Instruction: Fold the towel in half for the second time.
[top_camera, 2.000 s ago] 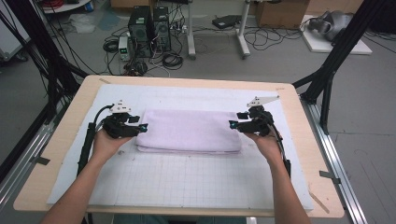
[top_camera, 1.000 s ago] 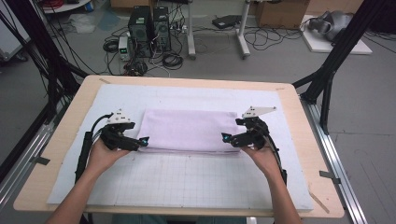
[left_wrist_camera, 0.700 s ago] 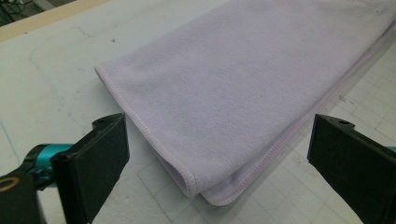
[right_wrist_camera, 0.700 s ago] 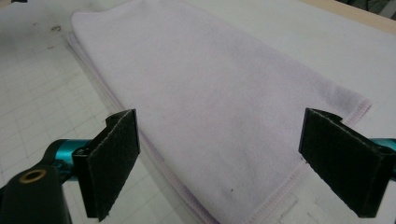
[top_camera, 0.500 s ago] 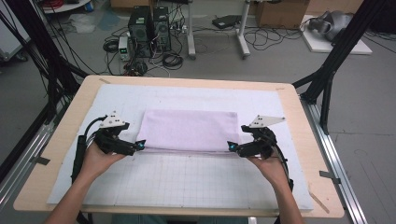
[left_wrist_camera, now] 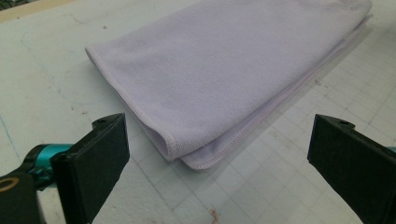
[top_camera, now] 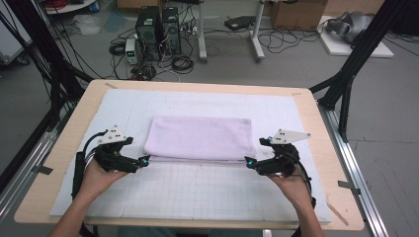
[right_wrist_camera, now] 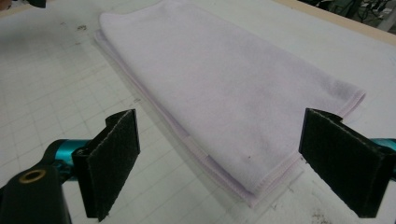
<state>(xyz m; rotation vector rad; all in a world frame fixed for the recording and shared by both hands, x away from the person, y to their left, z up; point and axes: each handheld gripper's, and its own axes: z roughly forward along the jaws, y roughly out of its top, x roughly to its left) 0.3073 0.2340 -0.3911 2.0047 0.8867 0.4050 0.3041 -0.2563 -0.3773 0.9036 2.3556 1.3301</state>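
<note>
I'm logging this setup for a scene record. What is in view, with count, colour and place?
Towel: one, pale lilac, folded flat, middle of the mat.
Mat: one, white with a grid, covering most of the tabletop.
Table: one, light wood, rim showing around the mat.
Computer towers: two, black, on the floor beyond the table, among cables.
Cardboard box: one, brown, far floor.
Left tool: one, black, open, just off the towel's near left corner.
Right tool: one, black, open, just off the near right corner.
Hands: two, one behind each tool.
</note>
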